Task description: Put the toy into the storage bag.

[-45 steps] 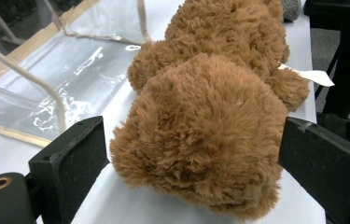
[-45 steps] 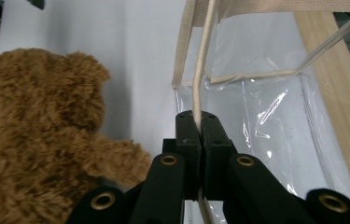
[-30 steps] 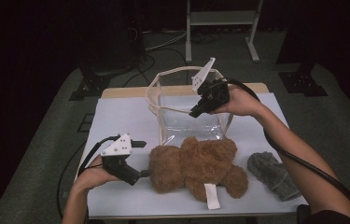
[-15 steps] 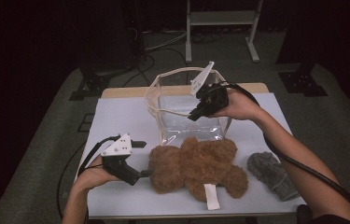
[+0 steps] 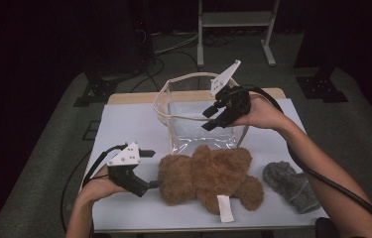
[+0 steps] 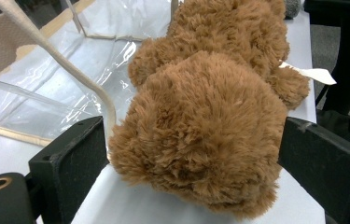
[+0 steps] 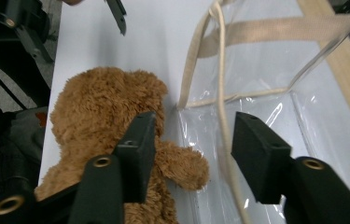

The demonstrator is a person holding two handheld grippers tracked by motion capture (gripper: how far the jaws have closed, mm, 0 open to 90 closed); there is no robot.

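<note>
I have the bear (image 5: 208, 173) lying flat on the counter (image 5: 134, 124), right against the near wall of the clear bag (image 5: 193, 116), which stands open-mouthed behind it. My left tool (image 5: 155, 184) sits at the bear's head with its jaws spread wide to either side of it, the pads not yet pressing the fur as far as I can see. My right tool (image 5: 212, 118) hangs over the bag's near rim; its jaws have just opened and stand apart with nothing between them, a webbing strap (image 7: 224, 121) lying loose below the gap.

I judge the bear light, soft and very squashy, so a grip on the fur alone would slip or just pull pile. I'd close deep on the head, or better the neck, where the stuffing bunches. The bag is thin floppy plastic; its stiffer rim tape is the place to hold it open.
</note>
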